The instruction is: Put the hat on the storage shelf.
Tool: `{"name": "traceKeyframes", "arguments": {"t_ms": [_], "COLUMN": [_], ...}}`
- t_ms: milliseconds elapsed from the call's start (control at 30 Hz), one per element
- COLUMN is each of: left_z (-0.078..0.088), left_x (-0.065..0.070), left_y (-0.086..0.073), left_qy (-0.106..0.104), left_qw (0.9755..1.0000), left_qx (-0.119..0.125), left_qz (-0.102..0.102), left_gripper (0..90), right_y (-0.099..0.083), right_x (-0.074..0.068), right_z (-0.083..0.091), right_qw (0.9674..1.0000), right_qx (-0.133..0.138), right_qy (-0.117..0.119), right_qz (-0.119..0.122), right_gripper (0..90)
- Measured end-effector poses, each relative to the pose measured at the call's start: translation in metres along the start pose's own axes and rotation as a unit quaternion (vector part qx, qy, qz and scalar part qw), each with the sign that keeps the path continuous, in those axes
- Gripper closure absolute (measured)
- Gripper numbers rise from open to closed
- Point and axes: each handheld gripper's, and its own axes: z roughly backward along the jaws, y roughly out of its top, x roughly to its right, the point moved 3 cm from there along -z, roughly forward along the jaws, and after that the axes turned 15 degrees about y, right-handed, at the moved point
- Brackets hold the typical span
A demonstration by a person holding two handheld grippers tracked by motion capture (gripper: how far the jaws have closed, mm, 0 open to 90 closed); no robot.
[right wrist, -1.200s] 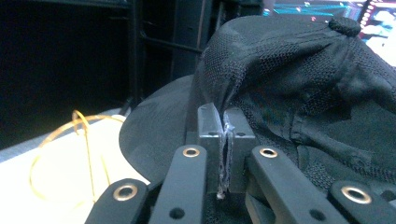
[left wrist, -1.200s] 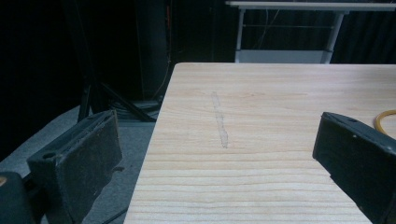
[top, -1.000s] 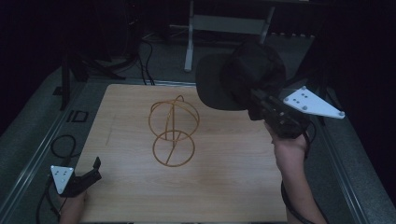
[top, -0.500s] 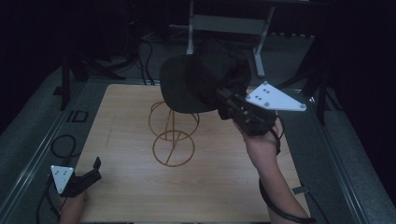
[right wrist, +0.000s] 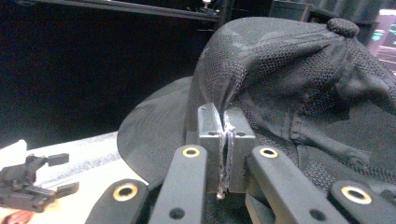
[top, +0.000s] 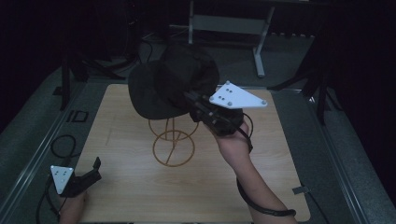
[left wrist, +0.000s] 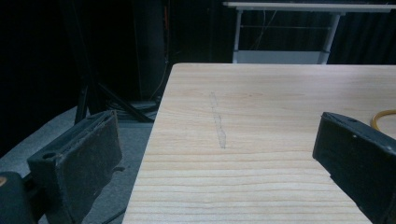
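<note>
Here the right claw is clamped on a black mesh cap with a stiff curved brim, its two jaws pinched tight on a fold of the cap's fabric. In the right gripper view the jaws stand pressed together with the thin edge of cloth squeezed between them, the crown bulging above and to the right, and the brim spreading out to the left. The cap hangs in the air above the far half of the light wooden surface, directly over the upper part of a thin golden wire stand with a round ring base. From the high view the cap hides the top of that stand; whether cap and wire touch cannot be told. The stand's ring base rests flat near the middle of the surface. The person's right forearm reaches up from the bottom edge to the claw, which carries a grey three-cornered plate.

The left claw sits at the near left corner of the surface, well apart from cap and stand. Its jaws are spread wide with nothing between them; in the left gripper view they frame bare wood, and a short curve of the golden ring shows at the right edge.
</note>
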Motion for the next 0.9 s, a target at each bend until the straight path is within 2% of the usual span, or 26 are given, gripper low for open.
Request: {"name": "traceKeyframes", "arguments": {"t_ms": [200, 367, 500, 667, 900], "left_z": [0.0, 0.0, 0.0, 0.0, 0.0], "left_x": [-0.001, -0.001, 0.0, 0.0, 0.0], "left_y": [0.0, 0.0, 0.0, 0.0, 0.0], "left_qy": [-0.001, -0.002, -0.002, -0.002, -0.002], "left_qw": [1.0, 1.0, 1.0, 1.0, 1.0], "left_qx": [0.0, 0.0, -0.001, 0.0, 0.0], "left_qz": [0.001, 0.003, 0.003, 0.003, 0.004], "left_gripper": [1.7, 1.7, 1.7, 1.8, 1.7], "right_y": [0.001, -0.008, -0.023, -0.034, -0.053], "right_x": [-0.006, -0.006, -0.002, 0.002, 0.009], "right_z": [-0.013, -0.022, -0.029, -0.033, -0.037], "right_qw": [0.9999, 0.9998, 0.9992, 0.9987, 0.9964], "right_qx": [-0.001, -0.013, -0.024, -0.035, -0.041], "right_qy": [0.012, 0.016, 0.02, 0.022, 0.034], "right_qz": [0.0, -0.008, -0.024, -0.032, -0.065], "right_gripper": [87.6, 87.6, 87.6, 87.6, 87.5]}}
